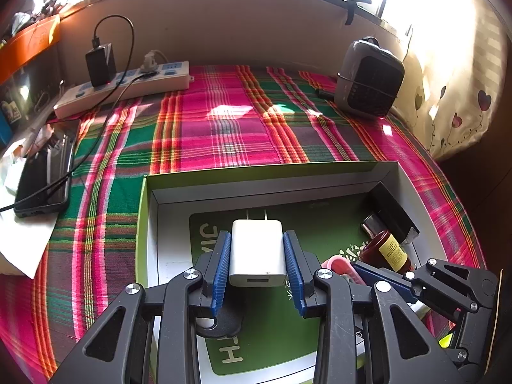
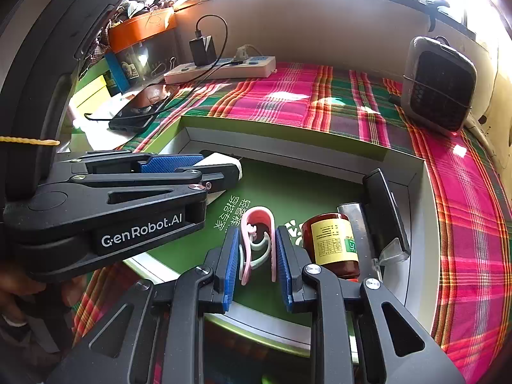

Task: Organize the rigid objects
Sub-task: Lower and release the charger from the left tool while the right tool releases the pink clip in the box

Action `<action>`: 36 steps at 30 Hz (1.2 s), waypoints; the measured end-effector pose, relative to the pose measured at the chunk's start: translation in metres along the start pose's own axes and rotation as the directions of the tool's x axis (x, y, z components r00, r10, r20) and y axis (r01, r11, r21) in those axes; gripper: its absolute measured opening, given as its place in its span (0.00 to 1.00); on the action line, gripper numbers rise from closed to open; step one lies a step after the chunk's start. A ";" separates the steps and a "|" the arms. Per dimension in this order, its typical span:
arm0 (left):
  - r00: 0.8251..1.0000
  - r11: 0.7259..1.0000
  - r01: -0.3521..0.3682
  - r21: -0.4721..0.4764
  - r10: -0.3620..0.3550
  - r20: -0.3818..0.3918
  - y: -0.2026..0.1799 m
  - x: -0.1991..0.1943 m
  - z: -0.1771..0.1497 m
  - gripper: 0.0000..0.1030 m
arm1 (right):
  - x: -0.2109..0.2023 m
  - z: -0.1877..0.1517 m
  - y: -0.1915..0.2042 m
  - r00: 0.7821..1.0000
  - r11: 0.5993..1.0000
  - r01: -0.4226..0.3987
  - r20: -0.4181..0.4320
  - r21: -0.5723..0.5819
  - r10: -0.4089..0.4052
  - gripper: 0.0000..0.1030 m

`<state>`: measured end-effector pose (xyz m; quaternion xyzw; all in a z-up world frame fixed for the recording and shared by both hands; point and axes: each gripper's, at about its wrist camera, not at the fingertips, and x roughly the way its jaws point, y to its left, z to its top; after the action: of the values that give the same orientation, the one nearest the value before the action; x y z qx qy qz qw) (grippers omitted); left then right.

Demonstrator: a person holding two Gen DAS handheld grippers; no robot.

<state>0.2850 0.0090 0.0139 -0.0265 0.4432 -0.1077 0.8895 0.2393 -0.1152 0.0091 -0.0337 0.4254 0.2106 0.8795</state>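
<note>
White plastic, the charger (image 1: 257,252) sits clamped between the 2 blue pads of the left gripper (image 1: 257,257), prongs pointing far, above the green floor of the open box (image 1: 272,172). Right of it, the right gripper (image 2: 256,252) is squeezed narrow on a pink clip (image 2: 257,243), also inside the box. Just right of the clip lie a brown bottle (image 2: 332,243) and a black device (image 2: 384,214), near the box's right wall.
</note>
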 end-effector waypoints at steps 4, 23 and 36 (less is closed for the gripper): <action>1.000 1.000 0.001 -0.001 -0.001 0.000 0.000 0.000 0.000 0.31 | 0.000 0.000 0.000 1.000 1.000 0.000 0.000 0.000 0.000 0.24; 1.000 1.000 -0.019 -0.009 0.019 0.007 0.001 -0.009 -0.006 0.34 | -0.003 -0.002 -0.001 1.000 1.000 -0.007 0.001 0.023 0.007 0.25; 0.996 0.998 -0.059 0.015 0.058 0.060 -0.004 -0.031 -0.014 0.37 | -0.015 -0.006 0.001 1.000 0.999 -0.005 0.029 0.037 0.004 0.30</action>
<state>0.2552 0.0124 0.0303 -0.0092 0.4160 -0.0845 0.9054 0.2265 -0.1211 0.0173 -0.0133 0.4167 0.2053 0.8855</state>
